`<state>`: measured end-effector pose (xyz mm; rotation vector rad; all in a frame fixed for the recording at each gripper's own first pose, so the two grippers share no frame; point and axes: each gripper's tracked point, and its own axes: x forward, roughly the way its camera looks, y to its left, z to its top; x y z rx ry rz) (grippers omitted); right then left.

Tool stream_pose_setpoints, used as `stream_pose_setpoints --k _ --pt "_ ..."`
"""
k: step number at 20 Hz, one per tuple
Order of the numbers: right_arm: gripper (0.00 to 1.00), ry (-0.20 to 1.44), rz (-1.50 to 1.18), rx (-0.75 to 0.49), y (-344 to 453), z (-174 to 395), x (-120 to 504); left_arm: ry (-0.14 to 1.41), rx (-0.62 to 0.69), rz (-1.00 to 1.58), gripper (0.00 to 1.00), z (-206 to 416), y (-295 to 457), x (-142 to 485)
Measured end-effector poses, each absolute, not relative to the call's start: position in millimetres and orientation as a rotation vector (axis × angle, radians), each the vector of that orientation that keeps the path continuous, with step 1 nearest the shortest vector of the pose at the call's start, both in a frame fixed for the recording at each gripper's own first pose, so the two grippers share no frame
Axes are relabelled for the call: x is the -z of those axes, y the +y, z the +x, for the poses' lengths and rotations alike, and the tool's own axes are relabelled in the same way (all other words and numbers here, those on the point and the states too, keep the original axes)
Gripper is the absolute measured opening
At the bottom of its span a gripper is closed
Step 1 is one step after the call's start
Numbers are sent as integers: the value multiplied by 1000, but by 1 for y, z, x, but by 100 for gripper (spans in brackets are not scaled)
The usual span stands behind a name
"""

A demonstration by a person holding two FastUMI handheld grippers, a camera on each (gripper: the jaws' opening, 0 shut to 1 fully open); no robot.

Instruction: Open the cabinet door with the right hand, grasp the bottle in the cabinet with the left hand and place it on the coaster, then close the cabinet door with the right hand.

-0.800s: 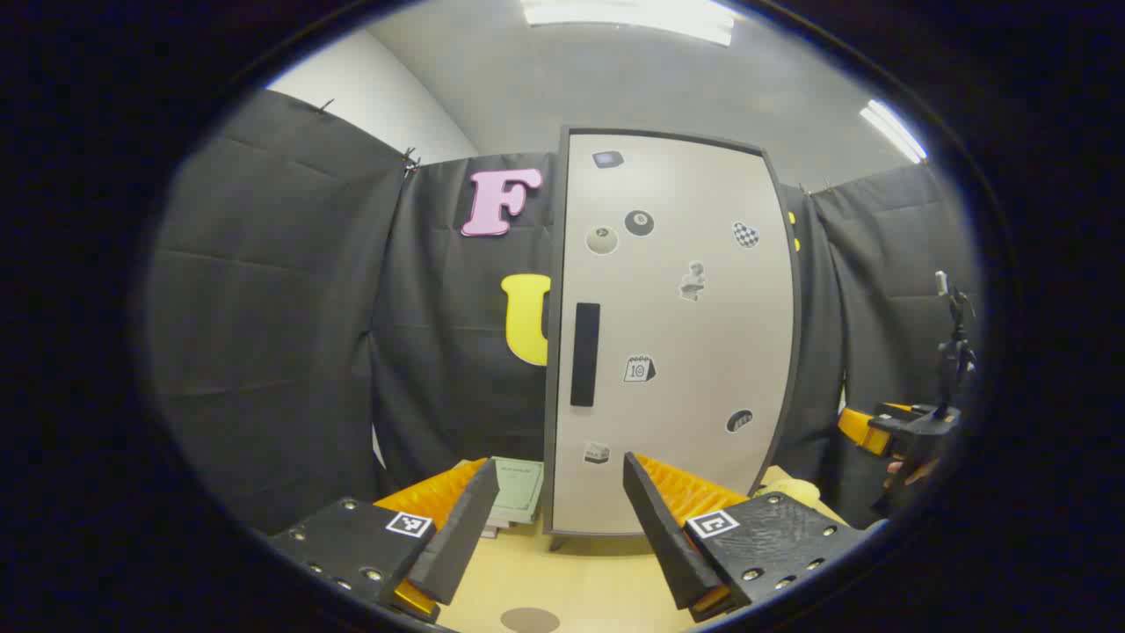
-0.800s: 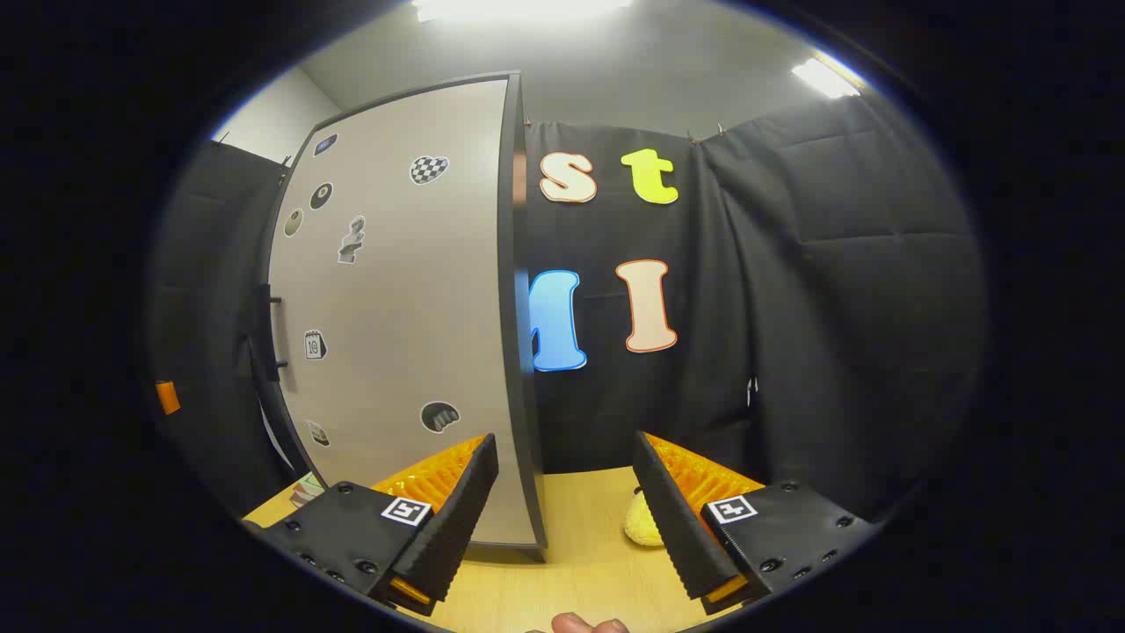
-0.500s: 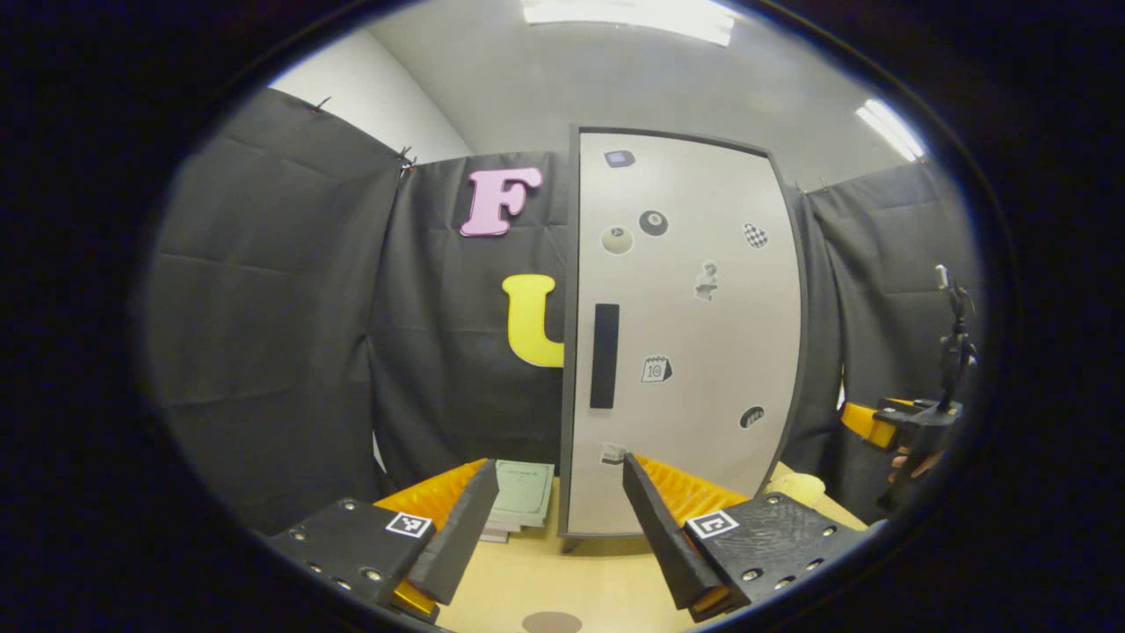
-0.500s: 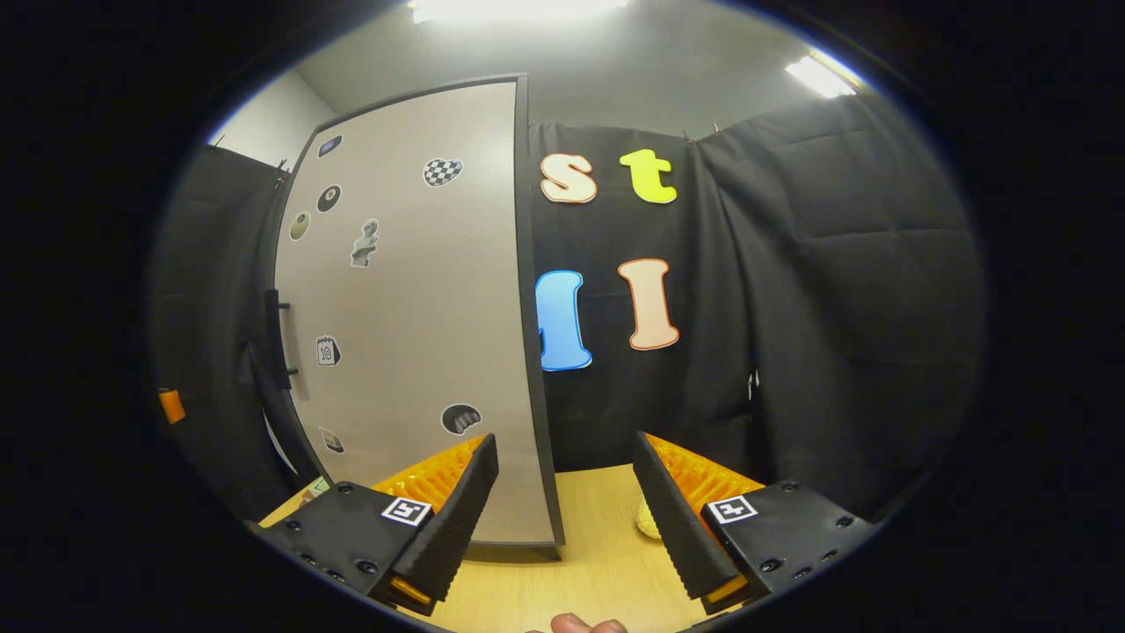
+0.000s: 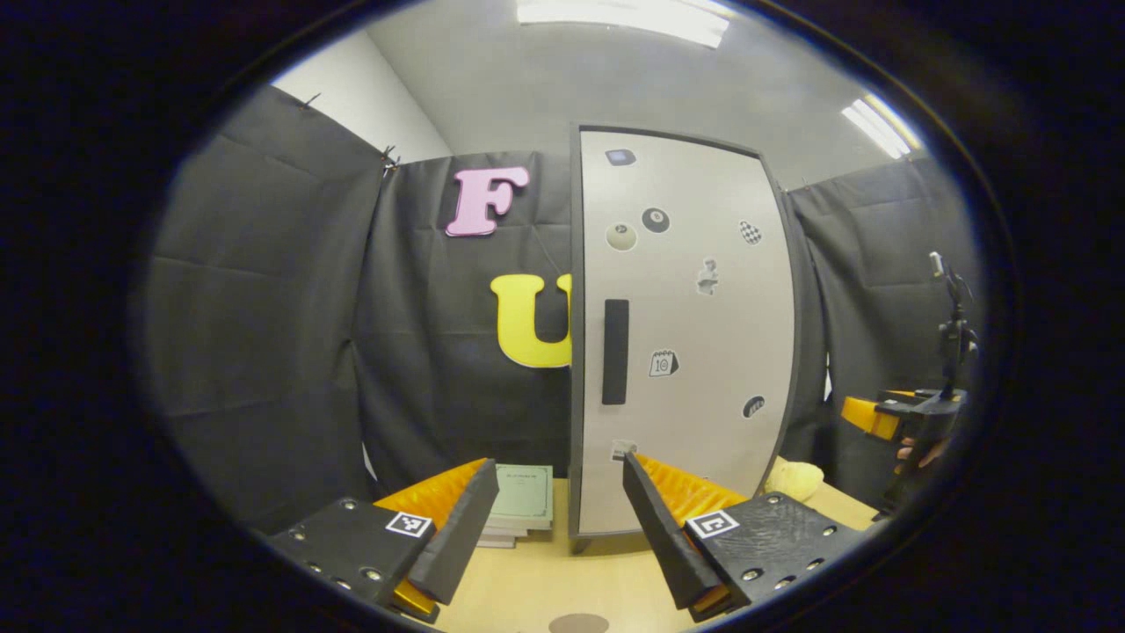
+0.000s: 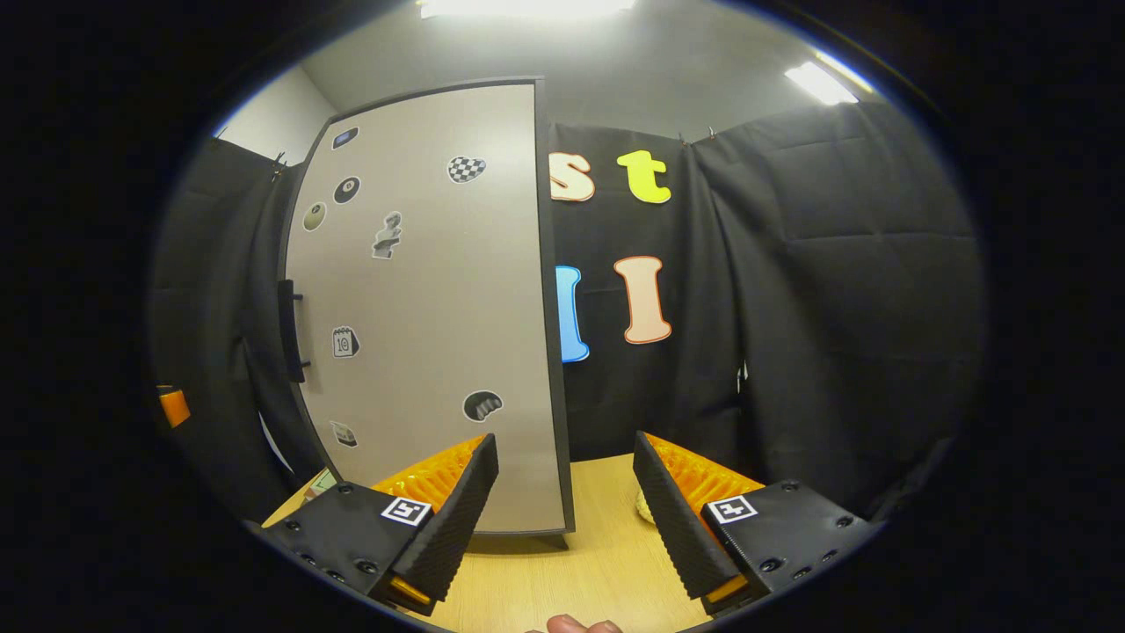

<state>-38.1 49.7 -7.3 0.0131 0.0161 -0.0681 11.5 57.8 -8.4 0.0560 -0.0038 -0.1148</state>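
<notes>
Grippers level, facing shut cabinet door (image 5: 685, 352) | left gripper (image 5: 554, 527) fingers apart | right gripper (image 6: 567, 519) fingers apart

Cabinet door (image 5: 685, 334): shut, upright, blocking access to the interior; black handle (image 5: 615, 352) along its left edge.
Worktop (image 5: 545, 580): bare strip in front of the door, open for passage.
Stack of books (image 5: 520, 501): left of the cabinet base, narrowing that side.
Yellow soft object (image 5: 795, 479): on the worktop, right of the cabinet.
Coaster (image 5: 577, 623): flat at the near edge.
Right of the cabinet (image 6: 606, 519): open worktop up to the cloth wall.
</notes>
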Motion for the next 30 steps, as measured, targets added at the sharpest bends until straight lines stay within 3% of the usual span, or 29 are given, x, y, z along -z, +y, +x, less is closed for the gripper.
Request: stream_pose_setpoints --k 12,14,15,17,18,20,21,30 --pt "98 -14 34 -49 123 -37 -39 39 130 -2 89 -4 87 62" --pt "98 -22 41 -87 142 -30 -55 43 112 -31 89 -14 100 69" --pt "93 -30 40 -104 152 -25 -62 47 99 -34 89 -17 107 74" --pt "93 -41 54 -131 172 -17 -78 68 66 -19 89 -23 123 89" --pt "98 -43 65 -150 184 -12 -84 84 52 -13 89 -25 130 98" --pt "93 -59 64 -184 208 -5 -96 116 34 -42 89 -33 142 113" --pt "98 -71 53 -196 218 -1 -101 131 33 -75 87 -35 144 120" --pt "98 -108 13 -293 316 37 -121 187 -79 -120 90 -44 199 151"
